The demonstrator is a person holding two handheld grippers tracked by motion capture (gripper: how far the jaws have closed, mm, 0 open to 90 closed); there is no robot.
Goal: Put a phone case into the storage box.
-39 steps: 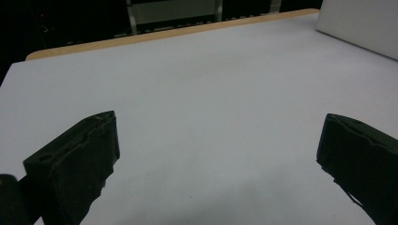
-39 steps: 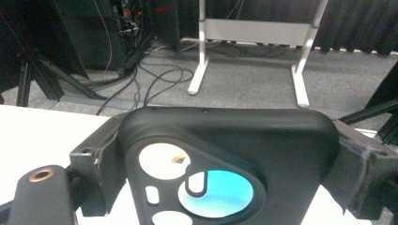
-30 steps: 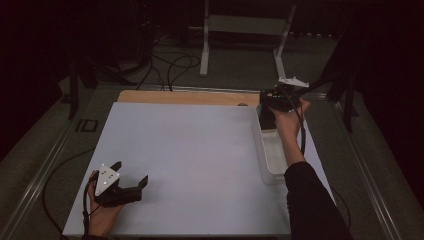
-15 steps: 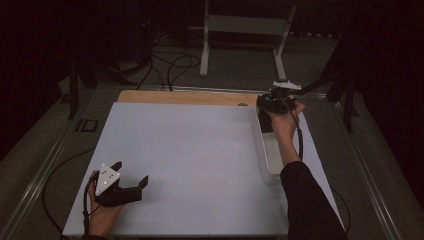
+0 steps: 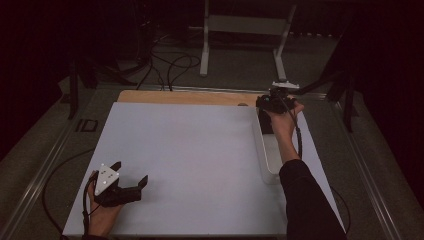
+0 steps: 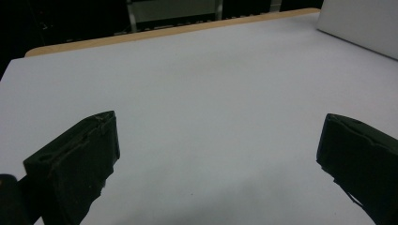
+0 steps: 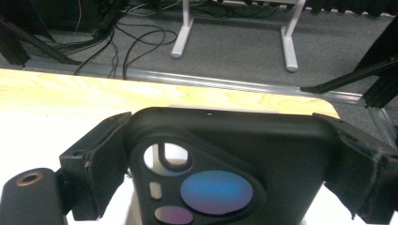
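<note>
The right gripper [image 5: 274, 101] was clamped on a black, rounded-corner phone case with a camera cut-out [image 7: 225, 173] at the far right edge of the white table [image 5: 200, 150], its 2 jaws pressing the case from either side in the right gripper view; the case was held above the far end of a long white plastic tray [image 5: 269, 155] that lay along the table's right edge; whether the case touched the tray could not be told. A strip of pale wood [image 7: 94, 96] ran along the far edge of the table just beyond the case; past it lay grey floor with loose black cables [image 5: 170, 65]. The left gripper [image 5: 131, 187] rested near the near left corner of the table, its 2 jaws standing wide apart over bare white surface and holding nothing. The step in hand appeared to be lifting the case out of the tray, or lowering it in; the pictures did not settle which. The next move would call for a steady grip on the smooth sides; the case would have to clear the tray's wall without tipping, while the left gripper, well apart, stood free to receive it.
</note>
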